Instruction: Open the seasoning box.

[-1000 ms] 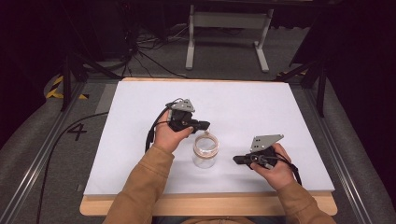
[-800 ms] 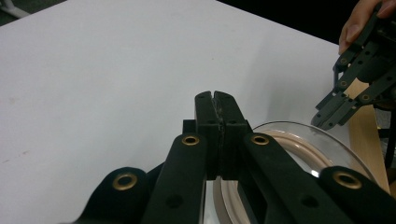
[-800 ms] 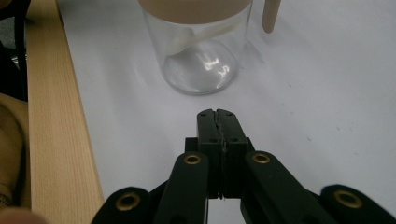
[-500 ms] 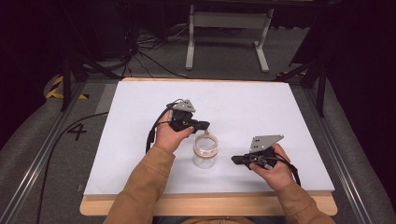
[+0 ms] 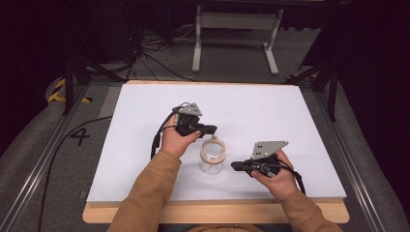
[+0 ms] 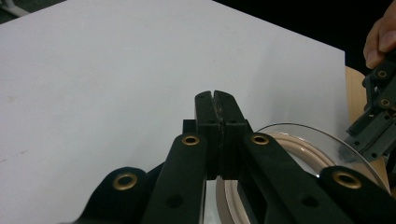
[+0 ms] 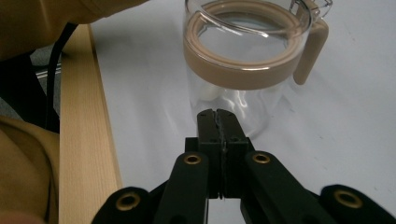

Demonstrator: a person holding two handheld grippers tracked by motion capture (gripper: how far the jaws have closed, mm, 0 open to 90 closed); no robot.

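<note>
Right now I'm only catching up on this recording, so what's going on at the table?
A person sits at a white table with a two-jaw gripper in each hand. Between them stands a clear glass jar with a tan rim band and a tan handle, upright. The left gripper is at the jar's far rim, the right gripper beside its body. Both have their jaws pressed together on nothing, and neither is holding the jar.
</note>
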